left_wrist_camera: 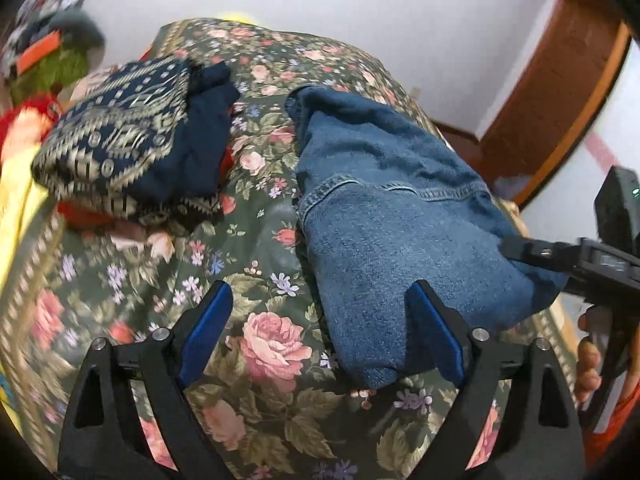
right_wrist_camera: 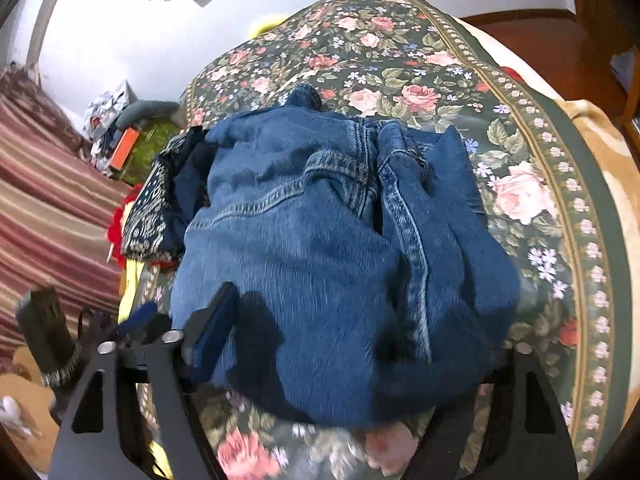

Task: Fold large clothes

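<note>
Floral bedspread (left_wrist_camera: 264,344) is seen covering the bed. Folded jeans (left_wrist_camera: 400,232) are laid on it, beside a patterned navy garment (left_wrist_camera: 120,140). Left tongs (left_wrist_camera: 320,308) are held wide open, empty. Right tongs (right_wrist_camera: 340,320) are spread around the jeans; closure cannot be told.

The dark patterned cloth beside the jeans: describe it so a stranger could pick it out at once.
Start from the floral bedspread covering the bed. Left of the folded blue jeans and apart from them lies a folded navy cloth. Unlike the plain denim, it carries pale gold geometric bands and small round dots.
</note>
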The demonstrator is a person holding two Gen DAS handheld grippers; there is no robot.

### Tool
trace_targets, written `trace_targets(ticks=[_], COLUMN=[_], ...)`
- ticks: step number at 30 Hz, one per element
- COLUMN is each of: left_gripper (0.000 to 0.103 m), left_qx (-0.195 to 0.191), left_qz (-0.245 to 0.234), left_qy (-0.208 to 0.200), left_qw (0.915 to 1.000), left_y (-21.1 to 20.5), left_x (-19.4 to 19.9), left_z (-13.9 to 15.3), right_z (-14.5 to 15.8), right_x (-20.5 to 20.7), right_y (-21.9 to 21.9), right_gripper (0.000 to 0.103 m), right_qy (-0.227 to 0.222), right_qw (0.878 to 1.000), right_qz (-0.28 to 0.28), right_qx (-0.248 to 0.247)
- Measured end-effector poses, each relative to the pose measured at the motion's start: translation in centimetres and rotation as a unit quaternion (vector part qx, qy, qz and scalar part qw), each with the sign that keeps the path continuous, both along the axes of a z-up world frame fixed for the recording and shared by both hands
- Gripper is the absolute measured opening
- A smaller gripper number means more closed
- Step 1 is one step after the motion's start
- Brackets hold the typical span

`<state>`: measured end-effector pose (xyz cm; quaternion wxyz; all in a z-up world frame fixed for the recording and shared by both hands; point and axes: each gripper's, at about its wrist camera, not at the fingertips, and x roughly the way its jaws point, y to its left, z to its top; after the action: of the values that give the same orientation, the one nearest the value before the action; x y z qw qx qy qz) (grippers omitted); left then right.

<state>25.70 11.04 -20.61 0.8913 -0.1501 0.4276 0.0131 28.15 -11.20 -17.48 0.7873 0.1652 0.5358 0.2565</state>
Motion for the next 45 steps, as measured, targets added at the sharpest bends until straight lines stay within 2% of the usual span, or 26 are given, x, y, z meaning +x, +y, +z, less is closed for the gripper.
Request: trace_targets(ticks=[3, 4, 8, 11, 14, 16, 18, 24, 26, 29, 33, 35, 37, 42, 45], left_gripper=[0.095, 0.095, 0.094, 0.094, 0.095, 0.095, 0.095, 0.095, 0.096, 0.101, 0.102, 0.102, 0.102, 0.102, 0.102], left_qx=[-0.012, -0.013, -0.002, 0.006, 0.003, 0.0, 0.007, 0.024, 0.027, 0.041, 0.046, 0.05, 0.053, 0.052, 0.057], left_qz=[0.009, 0.009, 0.007, 0.004, -0.003, -0.014, -0.027, -0.07, -0.077, -0.078, -0.084, -0.084, -0.085, -0.092, -0.098], left_qy=[0.005, 0.008, 0.01, -0.004, -0.019, -0.023, -0.02, 0.013, 0.015, 0.015, 0.02, 0.022, 0.022, 0.031, 0.036], left_qw=[0.9999, 0.9998, 0.9999, 1.0, 0.9998, 0.9996, 0.9994, 0.9972, 0.9965, 0.996, 0.9952, 0.995, 0.9947, 0.9939, 0.993], left_y=[0.6, 0.8, 0.9, 0.5, 0.0, -0.8, -1.9, -5.0, -5.5, -5.8, -5.6, -5.4, -5.4, -5.1, -4.9], left_x=[0.0, 0.1, 0.5, 0.5, 0.6, 0.9, 1.2, 2.4, 2.5, 2.4, 2.3, 2.0, 1.8, 1.5, 1.6], left_z=[-0.4, -0.3, 0.6, 2.1, 3.3, 3.7, 3.5, 1.1, 0.6, 0.1, -0.5, -0.7, -0.7, -0.6, -0.3], right_z=[0.7, 1.4, 5.0, 8.6, 10.6, 10.4, 8.8, 1.8, 0.7, 0.2, 0.5, 0.5, 0.4, 0.5, 1.0], right_x=[0.4, 0.5, 0.4, -0.3, -1.0, -1.0, -0.7, 0.6, 0.6, 0.2, -0.4, -0.8, -1.0, -1.7, -1.7], right_y=[0.1, 0.0, 0.3, 0.6, -0.1, -1.0, -1.9, -5.9, -6.6, -6.6, -6.3, -6.5, -7.0, -8.9, -9.7], right_gripper=[0.029, 0.024, 0.02, 0.019, 0.018, 0.018, 0.018, 0.018, 0.018, 0.019, 0.021, 0.029, 0.043, 0.064, 0.067], right_qy=[-0.013, -0.024, -0.081, -0.143, -0.18, -0.186, -0.175, -0.081, -0.067, -0.074, -0.087, -0.09, -0.092, -0.072, -0.058], right_qw=[1.0, 1.0, 0.997, 0.989, 0.983, 0.982, 0.984, 0.995, 0.996, 0.995, 0.992, 0.991, 0.989, 0.99, 0.99], right_qz=[0.0, 0.0, 0.017, 0.027, 0.023, 0.015, 0.004, -0.021, -0.019, 0.0, 0.018, 0.02, 0.017, 0.021, 0.033], right_qx=[-0.014, -0.01, -0.007, -0.013, -0.011, -0.018, -0.039, -0.058, -0.048, -0.063, -0.087, -0.098, -0.113, -0.117, -0.125])
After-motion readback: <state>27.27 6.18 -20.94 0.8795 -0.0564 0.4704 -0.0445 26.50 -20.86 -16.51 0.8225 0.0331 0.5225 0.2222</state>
